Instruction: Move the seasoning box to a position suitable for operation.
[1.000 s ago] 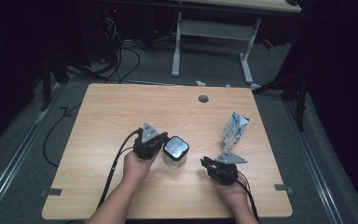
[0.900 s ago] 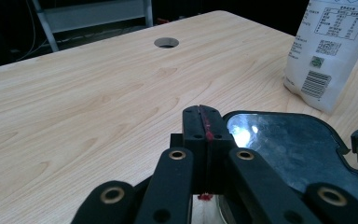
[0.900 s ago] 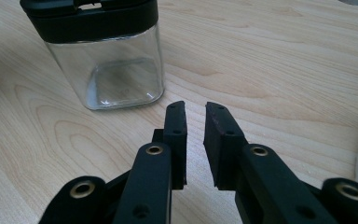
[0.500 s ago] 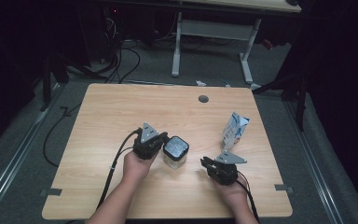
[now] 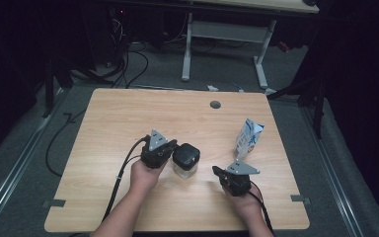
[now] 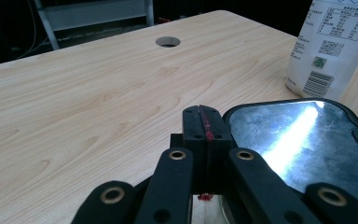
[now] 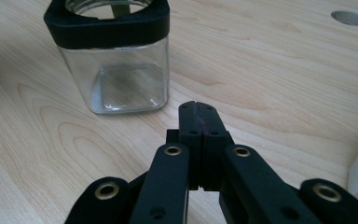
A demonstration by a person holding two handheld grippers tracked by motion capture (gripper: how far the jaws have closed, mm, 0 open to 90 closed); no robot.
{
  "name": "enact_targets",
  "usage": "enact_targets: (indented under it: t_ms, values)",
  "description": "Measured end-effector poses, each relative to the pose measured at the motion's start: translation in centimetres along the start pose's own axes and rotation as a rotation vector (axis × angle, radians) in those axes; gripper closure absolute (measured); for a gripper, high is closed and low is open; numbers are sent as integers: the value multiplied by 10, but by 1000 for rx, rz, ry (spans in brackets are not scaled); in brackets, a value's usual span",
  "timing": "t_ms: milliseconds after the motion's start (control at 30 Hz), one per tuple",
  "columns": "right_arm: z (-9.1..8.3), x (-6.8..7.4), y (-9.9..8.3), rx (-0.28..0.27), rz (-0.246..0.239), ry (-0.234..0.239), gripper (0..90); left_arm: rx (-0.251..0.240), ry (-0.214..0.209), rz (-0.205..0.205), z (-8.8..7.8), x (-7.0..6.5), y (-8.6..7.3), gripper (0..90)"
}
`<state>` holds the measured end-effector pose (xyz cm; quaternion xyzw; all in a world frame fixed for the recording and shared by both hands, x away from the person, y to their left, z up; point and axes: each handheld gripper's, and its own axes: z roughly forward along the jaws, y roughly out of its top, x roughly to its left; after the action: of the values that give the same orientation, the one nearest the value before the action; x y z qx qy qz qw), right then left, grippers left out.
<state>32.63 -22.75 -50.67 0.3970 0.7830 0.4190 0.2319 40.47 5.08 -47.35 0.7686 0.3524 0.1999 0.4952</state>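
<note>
I take the square clear-glass jar with the black lid (image 5: 185, 160) as my landmark — it stands upright on the pale wooden table (image 5: 128, 113), a little on my side of the middle. My left gripper (image 5: 170, 146) sits just to the jar's left, touching or all but touching the lid; from the high view I cannot tell which. In the left gripper view its jaws are pressed flat together with nothing between them, and the jar's shiny lid top (image 6: 307, 140) lies right beside them. My right gripper (image 5: 217, 172) rests on the table to the jar's right and slightly nearer me, clear of the glass. Its jaws have just been closing and now meet, clenched on nothing; in the right gripper view the jar (image 7: 114, 60) stands beyond the tips, apart from them, its glass showing empty. A white and blue paper carton (image 5: 248, 138) stands upright further right of the jar, well apart — beyond the right gripper. A round grommet hole (image 5: 215, 104) lies in the table behind the jar.
</note>
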Motion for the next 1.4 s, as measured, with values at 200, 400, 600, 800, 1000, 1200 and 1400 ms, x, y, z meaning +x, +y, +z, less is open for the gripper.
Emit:
enact_targets:
  t_ms: [200, 400, 600, 800, 1000, 1200, 1400]
  values:
    - [-1, 5, 14, -30, -37, 18, 900, 4, 7, 3, 0, -1, 0, 900]
    - [2, 5, 41, -65, -55, 13, 900, 2, 1, -3, 0, 0, 0, 900]
    - [15, 2, 48, -65, -58, 39, 900, 7, 1, -6, -1, -1, 1, 900]
    - [17, 3, 48, -63, -59, 54, 900, 7, 6, -18, -1, -1, 1, 900]
    - [20, 8, 45, -52, -67, 64, 899, 7, 7, -21, -1, -1, 1, 900]
    - [19, 11, 46, -58, -67, 70, 899, 7, 6, -22, -1, -1, 0, 900]
    - [20, 12, 46, -53, -72, 71, 899, 6, 5, -22, -1, -1, 0, 900]
